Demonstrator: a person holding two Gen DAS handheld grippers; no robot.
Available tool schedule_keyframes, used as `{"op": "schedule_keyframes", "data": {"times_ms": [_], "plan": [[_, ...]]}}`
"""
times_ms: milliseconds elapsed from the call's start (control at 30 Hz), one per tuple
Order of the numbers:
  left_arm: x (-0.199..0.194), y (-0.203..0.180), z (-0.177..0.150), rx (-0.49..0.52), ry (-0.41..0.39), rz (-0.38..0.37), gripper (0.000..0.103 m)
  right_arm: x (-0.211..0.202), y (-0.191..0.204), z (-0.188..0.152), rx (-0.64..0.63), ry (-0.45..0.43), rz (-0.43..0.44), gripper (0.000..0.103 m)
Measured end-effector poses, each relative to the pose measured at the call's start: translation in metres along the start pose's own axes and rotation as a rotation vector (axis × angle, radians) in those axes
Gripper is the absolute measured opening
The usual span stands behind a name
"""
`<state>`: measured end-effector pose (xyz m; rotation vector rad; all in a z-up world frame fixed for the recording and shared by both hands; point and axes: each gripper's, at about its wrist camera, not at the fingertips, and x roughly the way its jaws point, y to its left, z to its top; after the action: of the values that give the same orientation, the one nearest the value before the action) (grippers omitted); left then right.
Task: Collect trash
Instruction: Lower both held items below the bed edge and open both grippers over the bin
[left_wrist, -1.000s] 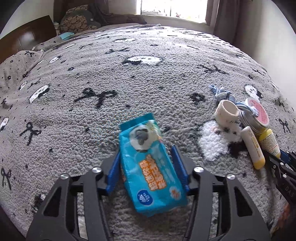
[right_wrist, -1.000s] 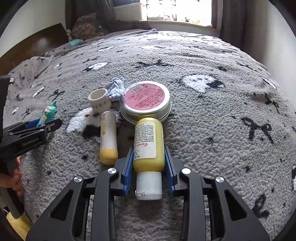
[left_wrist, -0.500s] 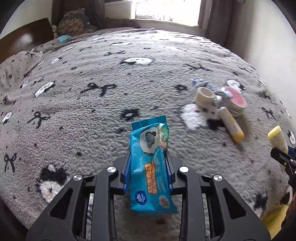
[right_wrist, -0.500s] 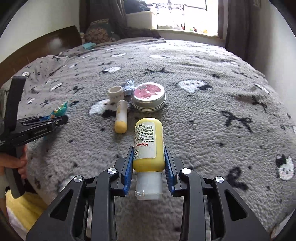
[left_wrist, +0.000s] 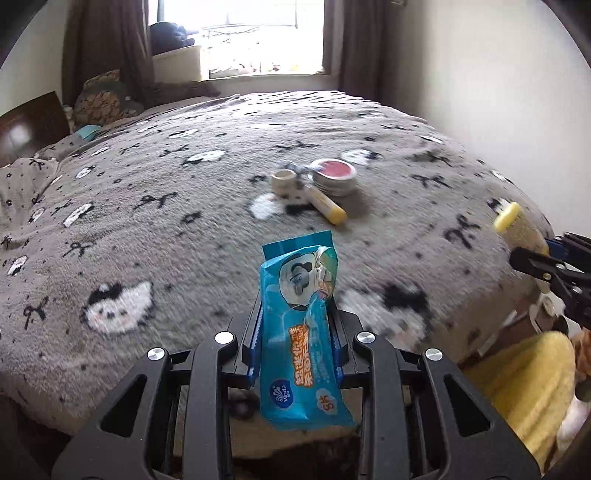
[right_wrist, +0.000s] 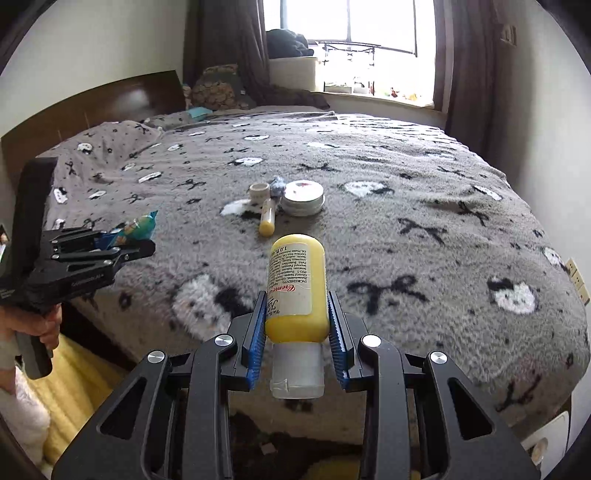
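Observation:
My left gripper (left_wrist: 297, 321) is shut on a blue wet-wipe packet (left_wrist: 301, 332) and holds it in the air past the near edge of the bed. My right gripper (right_wrist: 297, 314) is shut on a yellow lotion bottle (right_wrist: 297, 284), cap toward me, also lifted off the bed. The bottle shows at the right of the left wrist view (left_wrist: 511, 223); the packet shows at the left of the right wrist view (right_wrist: 138, 227). On the blanket lie a yellow tube (right_wrist: 266, 221), a round pink-lidded tin (right_wrist: 303, 197), a small white tape roll (right_wrist: 259, 192) and a blue scrap (right_wrist: 277, 184).
A grey blanket with black bows and white cat faces (right_wrist: 406, 206) covers the bed. A dark headboard (right_wrist: 92, 107) and pillows are at the far left, a window (right_wrist: 369, 44) behind. Yellow fabric (left_wrist: 524, 380) lies below the bed's edge. A wall (left_wrist: 480, 74) is at the right.
Both grippers have lifted and pulled back from the bed with the packet and the bottle. The items left on the blanket now look smaller and farther away.

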<state>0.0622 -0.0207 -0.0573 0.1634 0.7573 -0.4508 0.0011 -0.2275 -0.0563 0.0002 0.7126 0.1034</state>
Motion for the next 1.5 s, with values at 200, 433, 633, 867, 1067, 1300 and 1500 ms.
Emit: {"op": "schedule_keyframes", "data": {"times_ms": [200,433,633,867,1067,1300,1500], "plan": [[-0.013,-0.023,-0.053,0.01,0.051,-0.086,0.027,-0.001,0.015,-0.045,0.018,0.071,0.055,0.032],[0.0,-0.035,-0.112,-0.02,0.169,-0.167,0.027,0.016,0.033,-0.091,0.049,0.177,0.096,0.032],[0.027,-0.042,-0.153,-0.04,0.289,-0.2,0.027,0.036,0.041,-0.118,0.08,0.256,0.107,0.031],[0.06,-0.046,-0.186,-0.059,0.387,-0.193,0.027,0.065,0.046,-0.142,0.092,0.345,0.109,0.031],[0.085,-0.043,-0.211,-0.097,0.472,-0.196,0.027,0.089,0.043,-0.162,0.146,0.416,0.149,0.032],[0.104,-0.029,-0.23,-0.147,0.519,-0.213,0.027,0.109,0.041,-0.183,0.19,0.479,0.179,0.032],[0.113,-0.031,-0.238,-0.158,0.545,-0.222,0.028,0.117,0.042,-0.19,0.197,0.517,0.189,0.032]]}}
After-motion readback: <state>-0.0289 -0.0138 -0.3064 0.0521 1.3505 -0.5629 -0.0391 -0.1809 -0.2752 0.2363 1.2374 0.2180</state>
